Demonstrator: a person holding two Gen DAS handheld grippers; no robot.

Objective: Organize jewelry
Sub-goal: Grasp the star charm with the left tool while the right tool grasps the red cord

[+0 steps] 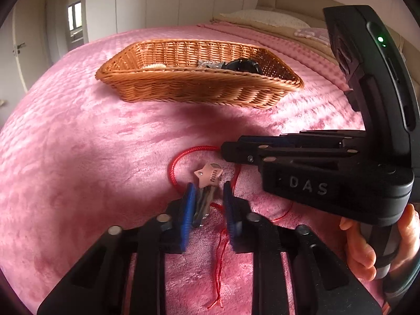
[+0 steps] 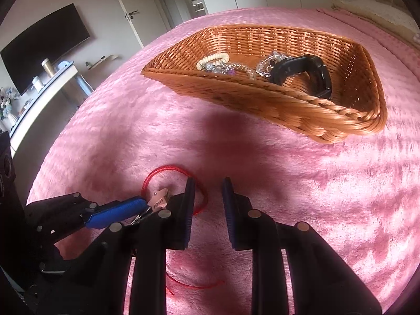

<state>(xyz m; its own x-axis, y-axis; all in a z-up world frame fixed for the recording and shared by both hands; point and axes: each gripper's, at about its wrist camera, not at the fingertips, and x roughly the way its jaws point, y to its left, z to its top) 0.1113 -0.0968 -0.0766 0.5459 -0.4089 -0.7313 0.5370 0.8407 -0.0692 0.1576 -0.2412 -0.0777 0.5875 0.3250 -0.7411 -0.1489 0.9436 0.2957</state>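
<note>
My left gripper (image 1: 208,204) sits low on the pink blanket (image 1: 92,170), jaws narrowed around the star-shaped pendant (image 1: 208,176); its metal part lies against the left blue pad, a gap shows at the right pad, so I cannot tell if it is clamped. My right gripper (image 2: 207,204) stands just beside it, jaws slightly apart, the red cord (image 2: 168,169) running under its left finger, nothing pinched. The wicker basket (image 2: 328,120) lies beyond, holding bracelets (image 2: 218,64) and a black watch (image 2: 304,73).

One basket (image 1: 199,89), two grippers, one red cord (image 1: 175,169)
</note>
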